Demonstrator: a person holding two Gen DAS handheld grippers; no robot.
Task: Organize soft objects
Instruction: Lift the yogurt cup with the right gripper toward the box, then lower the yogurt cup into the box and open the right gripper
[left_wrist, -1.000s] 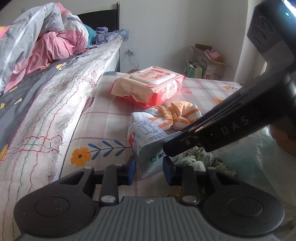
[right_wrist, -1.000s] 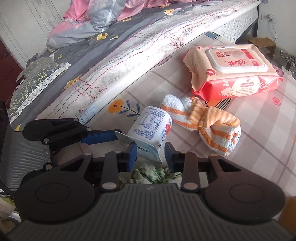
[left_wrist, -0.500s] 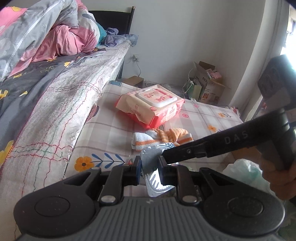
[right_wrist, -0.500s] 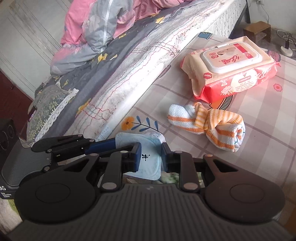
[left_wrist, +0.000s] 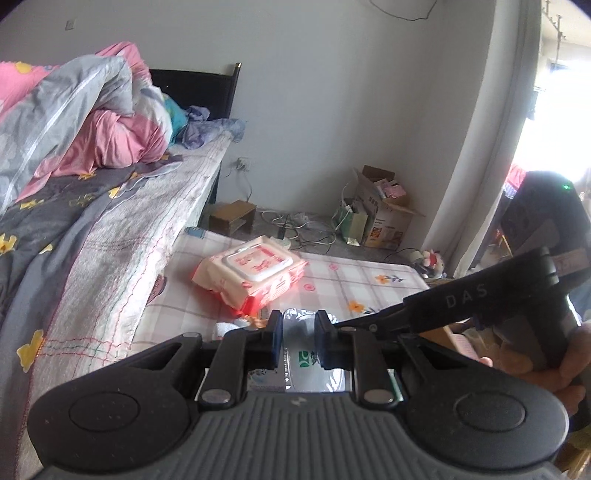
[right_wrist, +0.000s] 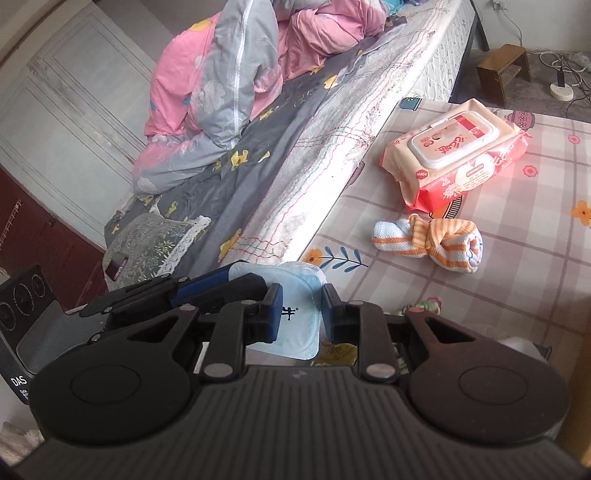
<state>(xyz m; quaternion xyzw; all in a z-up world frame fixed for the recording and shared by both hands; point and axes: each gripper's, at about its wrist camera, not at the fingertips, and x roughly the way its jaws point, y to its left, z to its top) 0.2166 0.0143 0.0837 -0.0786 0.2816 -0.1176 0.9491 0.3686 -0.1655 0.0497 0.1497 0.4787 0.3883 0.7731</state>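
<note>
From the left wrist, the left gripper (left_wrist: 298, 341) pinches the soft pouch (left_wrist: 314, 363), lifted above the floor mat (left_wrist: 347, 277). From the right wrist, the right gripper (right_wrist: 302, 314) pinches its opposite edge; wipes pack (right_wrist: 456, 155) and rolled towel (right_wrist: 430, 242) remain unsorted, I'd judge.

The left tongs (left_wrist: 298, 343) are matte black, with a grey ribbed housing, two round black discs at its sides and silver screw heads on the linkage arms. Their fingers (left_wrist: 275, 341) carry blue pads. The right tongs (right_wrist: 300, 314) have the same build and colours. Their long black arm bears the pale letters "DAS", and a small green light glows on the black handle block. A hand (left_wrist: 554, 373) shows at the handle.
</note>
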